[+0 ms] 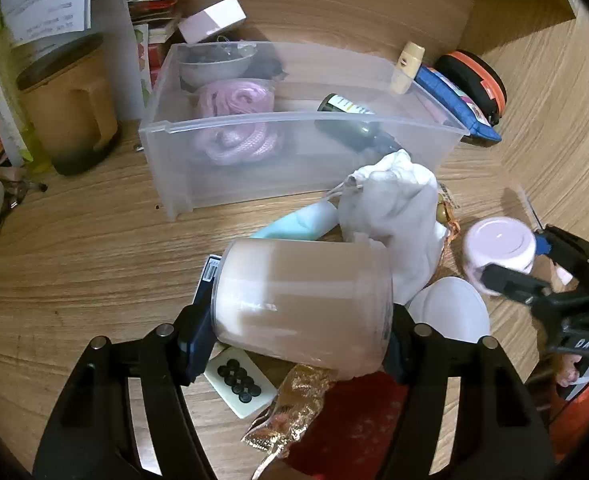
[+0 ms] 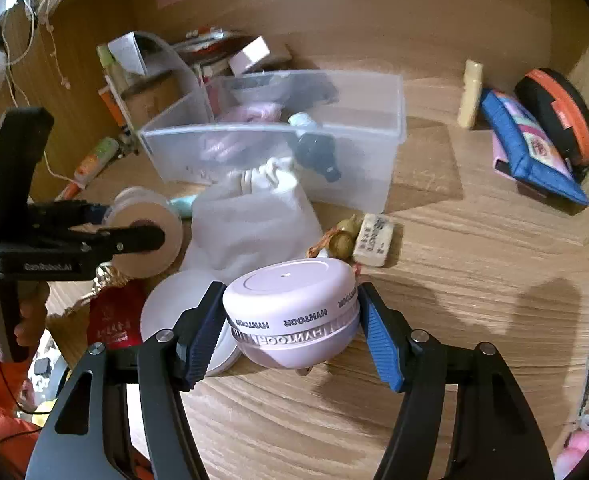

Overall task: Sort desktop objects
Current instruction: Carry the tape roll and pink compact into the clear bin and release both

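Tabletop (image 1: 94,248) of wood grain carries everything, walled by wooden panels at the back and right. Largest on it is a clear plastic bin (image 1: 294,152), standing open-topped toward the back; inside lie a coil of pink rope (image 1: 236,120), a pale bowl (image 1: 214,66) behind it and a dark bottle (image 1: 350,120) on its side. Left of the bin stands a tan mug (image 1: 70,108) with a dark lid. A white drawstring pouch (image 1: 394,216) slumps just in front of the bin, touching a mint-coloured tube (image 1: 298,222) at its left.

Next in size, a frosted beige jar (image 1: 302,300) lies sideways, pinched between the left tongs (image 1: 294,336), whose blue pads press on its two ends; it hangs above a white tile with black dots (image 1: 240,380), a gold foil wrapper (image 1: 290,408) and a red packet (image 1: 358,420). A white round lid (image 1: 454,312) lies just right of the jar.

The right tongs (image 2: 290,332) pinch a lilac round case (image 2: 294,312) printed HYNTOOR, held just above the tabletop near the front, beside the white lid. Behind it lie a small printed eraser (image 2: 372,240) and an olive-green trinket (image 2: 342,238), touching each other. By the right wall lean a black-and-orange round case (image 2: 558,116), a blue pouch (image 2: 534,148) and a cream block (image 2: 470,94).
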A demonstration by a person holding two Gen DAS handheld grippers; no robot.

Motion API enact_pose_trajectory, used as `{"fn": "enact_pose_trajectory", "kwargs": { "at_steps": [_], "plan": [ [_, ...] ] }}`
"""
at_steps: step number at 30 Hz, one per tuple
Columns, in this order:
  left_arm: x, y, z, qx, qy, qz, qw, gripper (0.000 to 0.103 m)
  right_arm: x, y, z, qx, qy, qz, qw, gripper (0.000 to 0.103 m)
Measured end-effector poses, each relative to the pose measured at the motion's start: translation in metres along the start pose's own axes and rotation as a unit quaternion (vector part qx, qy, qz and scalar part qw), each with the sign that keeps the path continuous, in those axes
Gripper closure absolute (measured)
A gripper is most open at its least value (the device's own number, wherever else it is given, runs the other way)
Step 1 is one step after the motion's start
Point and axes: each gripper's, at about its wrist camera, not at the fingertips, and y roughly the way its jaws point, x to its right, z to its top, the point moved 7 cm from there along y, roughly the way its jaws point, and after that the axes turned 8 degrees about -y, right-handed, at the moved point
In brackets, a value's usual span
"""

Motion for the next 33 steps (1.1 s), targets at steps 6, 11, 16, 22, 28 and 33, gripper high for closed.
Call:
{"fn": "enact_pose_trajectory", "kwargs": {
  "at_steps": [6, 11, 16, 22, 28, 33],
  "plan": [
    [0.001, -0.014, 0.005, 0.03, -0.003, 0.01, 0.9995, 0.036, 0.006, -0.018, 0.012, 0.029, 0.02, 0.002, 0.999, 0.041],
    [0.0, -0.034, 0.014, 0.059, -0.006, 0.011, 0.9982, 0.036, 0.006, -0.032, 0.027, 0.06, 0.028, 0.004, 0.998, 0.041],
    [-0.002, -0.057, 0.028, 0.095, -0.006, 0.013, 0.9954, 0.036, 0.008, -0.045, 0.047, 0.088, 0.027, 0.005, 0.996, 0.041],
    [-0.004, -0.074, 0.048, 0.125, -0.011, 0.009, 0.992, 0.036, 0.006, -0.054, 0.069, 0.118, 0.028, 0.013, 0.993, 0.041],
    [-0.005, -0.085, 0.069, 0.153, -0.011, 0.01, 0.9881, 0.036, 0.006, -0.055, 0.094, 0.137, 0.024, 0.015, 0.99, 0.041],
    [-0.005, -0.092, 0.086, 0.169, -0.01, 0.005, 0.9856, 0.036, 0.008, -0.05, 0.113, 0.146, 0.021, 0.017, 0.989, 0.041]
  ]
}}
